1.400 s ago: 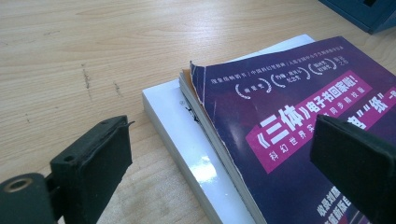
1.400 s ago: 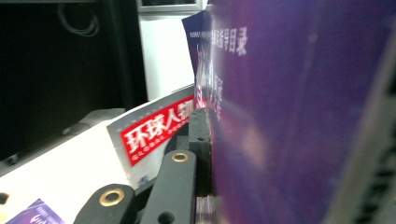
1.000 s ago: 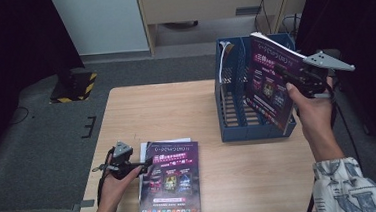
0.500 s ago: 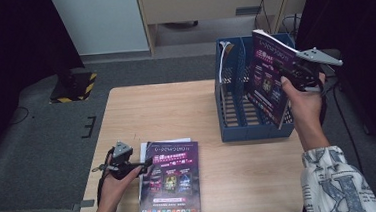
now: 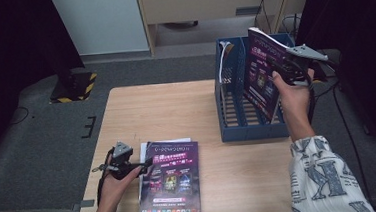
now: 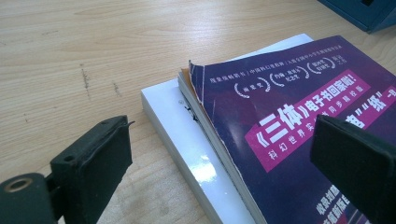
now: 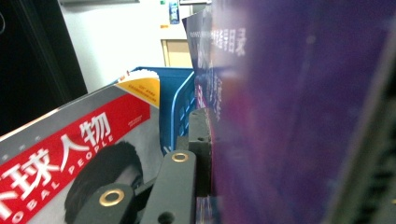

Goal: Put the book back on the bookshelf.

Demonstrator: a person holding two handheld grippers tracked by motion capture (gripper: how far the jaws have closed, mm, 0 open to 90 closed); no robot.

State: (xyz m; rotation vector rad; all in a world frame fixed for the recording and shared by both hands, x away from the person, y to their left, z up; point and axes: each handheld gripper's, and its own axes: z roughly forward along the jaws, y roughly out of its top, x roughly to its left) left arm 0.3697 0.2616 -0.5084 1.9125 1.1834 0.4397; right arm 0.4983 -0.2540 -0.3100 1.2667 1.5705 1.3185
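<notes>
Fingers (image 5: 279,74) grip magazine (image 5: 261,68) above wooden table (image 5: 176,112).

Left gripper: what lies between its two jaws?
In the left gripper view, the left gripper straddles the purple magazine and white booklet beneath it.

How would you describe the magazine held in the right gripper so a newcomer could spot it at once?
Find the blue rack at the wooden table's far right. Over it the right gripper clamps a purple-covered magazine, upright. Unlike its twin lying flat near the left gripper, this one is off the table.
</notes>
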